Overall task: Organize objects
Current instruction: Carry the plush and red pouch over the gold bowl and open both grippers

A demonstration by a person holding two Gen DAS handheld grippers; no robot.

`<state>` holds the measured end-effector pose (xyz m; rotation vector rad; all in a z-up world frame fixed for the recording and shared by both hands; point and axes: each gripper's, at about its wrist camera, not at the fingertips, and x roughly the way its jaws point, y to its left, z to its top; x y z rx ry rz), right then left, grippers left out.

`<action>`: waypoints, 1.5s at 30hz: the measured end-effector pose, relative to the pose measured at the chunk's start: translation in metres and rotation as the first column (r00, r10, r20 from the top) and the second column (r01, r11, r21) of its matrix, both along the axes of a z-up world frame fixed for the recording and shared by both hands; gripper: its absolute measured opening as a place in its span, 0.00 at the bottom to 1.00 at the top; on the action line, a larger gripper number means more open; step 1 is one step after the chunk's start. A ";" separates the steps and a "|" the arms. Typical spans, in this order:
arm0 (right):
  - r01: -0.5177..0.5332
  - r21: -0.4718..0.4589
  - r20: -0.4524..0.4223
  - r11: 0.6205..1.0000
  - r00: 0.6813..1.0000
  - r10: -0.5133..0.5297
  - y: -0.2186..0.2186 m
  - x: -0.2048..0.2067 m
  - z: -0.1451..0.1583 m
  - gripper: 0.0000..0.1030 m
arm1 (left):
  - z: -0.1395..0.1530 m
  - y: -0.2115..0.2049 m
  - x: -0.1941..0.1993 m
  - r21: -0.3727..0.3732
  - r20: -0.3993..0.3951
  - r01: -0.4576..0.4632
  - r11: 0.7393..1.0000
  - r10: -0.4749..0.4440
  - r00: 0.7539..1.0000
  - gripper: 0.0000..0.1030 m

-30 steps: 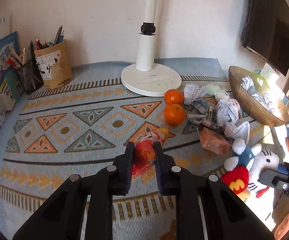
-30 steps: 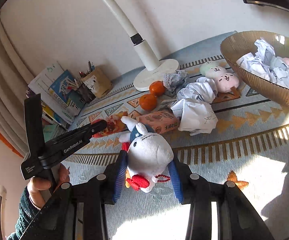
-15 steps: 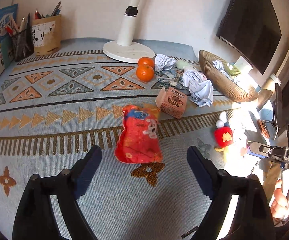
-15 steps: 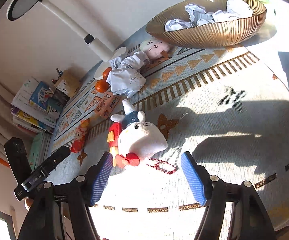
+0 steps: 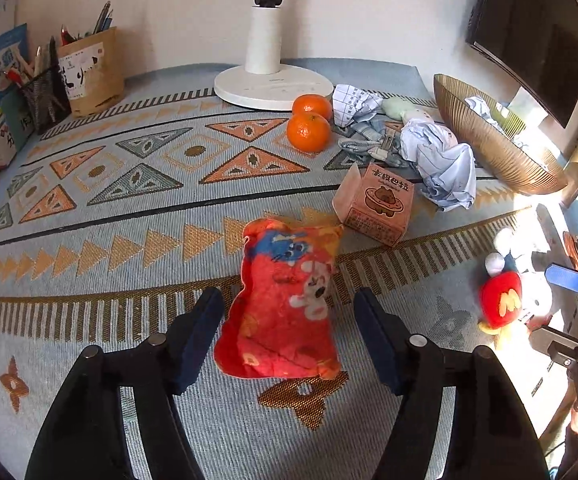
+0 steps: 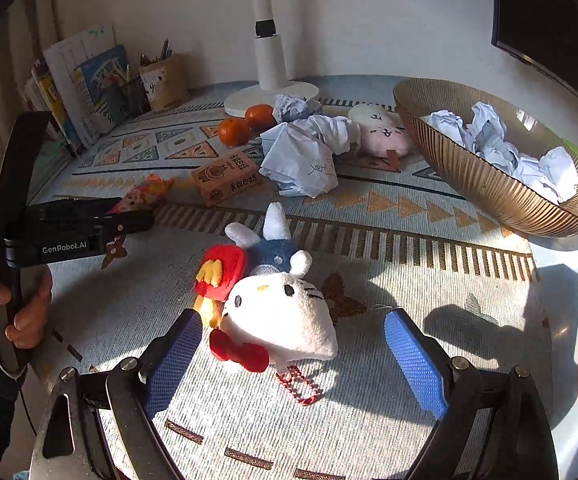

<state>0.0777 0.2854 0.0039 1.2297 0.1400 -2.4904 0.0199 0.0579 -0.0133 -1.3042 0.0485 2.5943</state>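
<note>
Red plush pouch (image 5: 285, 304) lies on the patterned cloth (image 5: 89, 248) between the closing, untouching left gripper (image 5: 289, 320); the right gripper (image 6: 289, 344) widens around a white plush toy (image 6: 281, 316), seemingly released.

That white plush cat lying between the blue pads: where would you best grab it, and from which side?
Probably across the round white head of the plush cat, coming down from above with a pad on each side. The head is its bulkiest, softest part and faces up between the fingers of the right gripper, whose jaws are opening and not touching it. The bead chain looks too thin.
</note>
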 end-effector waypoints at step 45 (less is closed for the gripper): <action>0.544 -0.225 -0.161 0.808 0.797 -0.582 0.191 -0.107 0.114 0.75 | 0.096 0.207 -0.120 0.316 -0.210 0.259 0.913 -0.199 0.957 0.63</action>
